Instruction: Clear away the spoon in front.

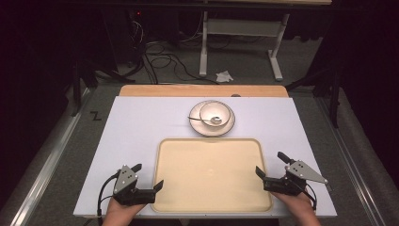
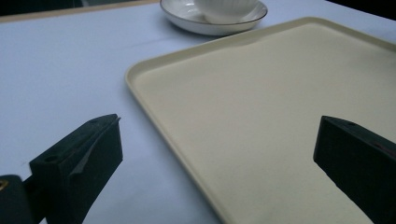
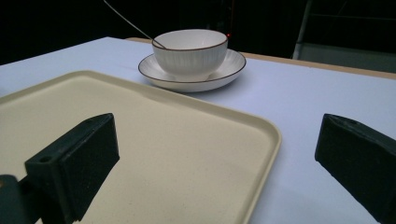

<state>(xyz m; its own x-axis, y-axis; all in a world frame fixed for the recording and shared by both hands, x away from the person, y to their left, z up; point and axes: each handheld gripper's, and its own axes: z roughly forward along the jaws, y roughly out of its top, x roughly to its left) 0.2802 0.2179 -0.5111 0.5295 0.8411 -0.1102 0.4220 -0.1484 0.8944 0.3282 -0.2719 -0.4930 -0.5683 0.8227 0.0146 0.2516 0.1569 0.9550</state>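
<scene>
Nothing moved yet, by the look: tray (image 1: 211,176) bare, bowl (image 1: 216,114) w/ spoon (image 1: 212,120) on saucer (image 1: 229,126) beyond. Left gripper (image 1: 149,178) & right gripper (image 1: 269,163) both apart, straddling tray edges.

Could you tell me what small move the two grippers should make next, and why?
Probably ease both grippers inward so their jaws straddle the tray's side rims. The left gripper and right gripper are open, one at each side of the empty tray, with each rim lying between the jaws in the gripper views. The bowl sits on its plate beyond the tray, out of the way.
</scene>
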